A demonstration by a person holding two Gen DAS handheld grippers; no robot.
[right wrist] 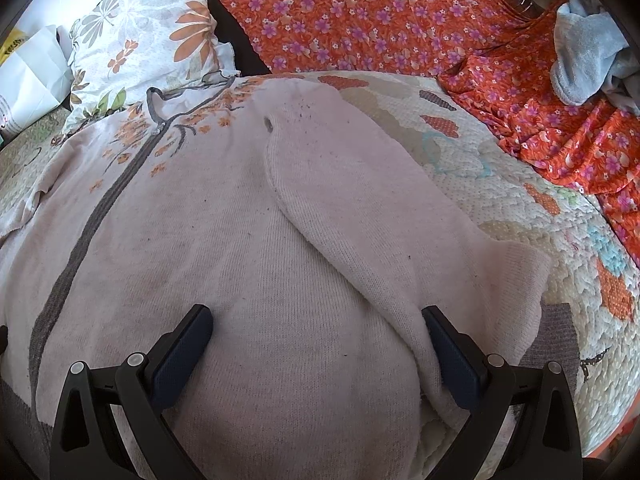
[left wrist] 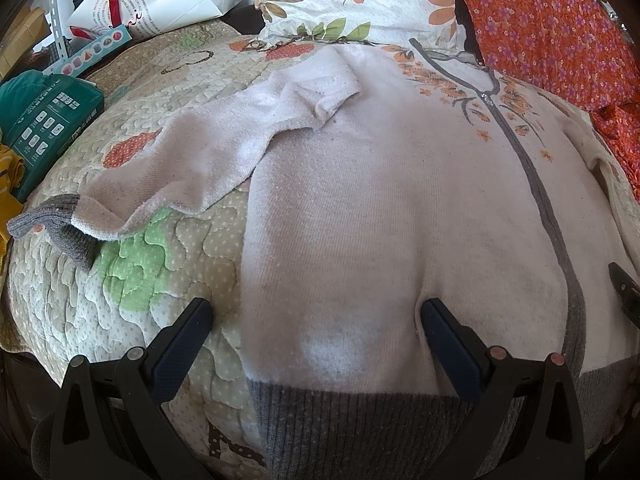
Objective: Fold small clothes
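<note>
- Cardigan [left wrist: 360, 208] lies flat, front up, on quilt [left wrist: 132, 264]; fills center of both views, hem w/ gray rib at bottom of frame. Spread out so sleeves can be folded in.
- Left sleeve [left wrist: 192, 168] stretched toward left edge of left view, gray cuff at far left.
- Right sleeve [right wrist: 360, 216] already lies diagonally over body, center-right of right view.
- Left hand-held gripper [left wrist: 316, 312] jaws wide apart, holding nothing, over lower left edge of body.
- Right hand-held gripper [right wrist: 316, 320] also spread, empty; right finger beside sleeve fold.
- Probably next: left sleeve in.
</note>
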